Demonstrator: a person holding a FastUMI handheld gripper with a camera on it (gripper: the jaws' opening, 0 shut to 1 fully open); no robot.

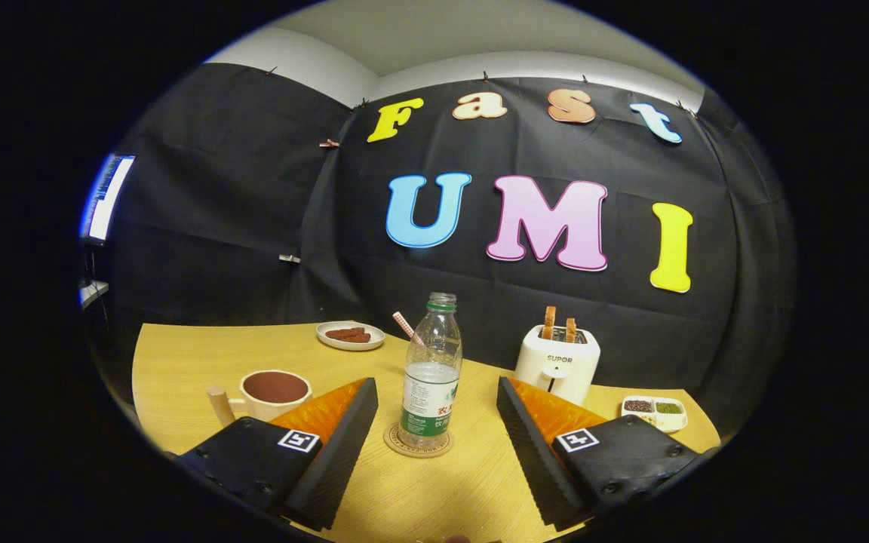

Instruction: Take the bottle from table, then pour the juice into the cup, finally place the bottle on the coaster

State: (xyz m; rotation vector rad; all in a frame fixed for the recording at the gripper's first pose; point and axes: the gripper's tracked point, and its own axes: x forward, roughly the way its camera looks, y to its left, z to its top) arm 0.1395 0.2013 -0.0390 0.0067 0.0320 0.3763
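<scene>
A clear plastic bottle (431,373) with a green cap and a green-and-white label stands upright on a round coaster (418,443) on the wooden table. It holds a little clear liquid. My gripper (437,392) is open, its two fingers spread wide on either side of the bottle without touching it. A cream cup (267,396) with a handle, filled with dark reddish liquid, stands to the left, just beyond the left finger.
A white toaster (557,362) with two slices sticking up stands beyond the right finger. A small divided dish (655,412) of seeds sits to its right. A plate (350,336) with dark pieces lies at the back. A striped straw (406,326) shows behind the bottle.
</scene>
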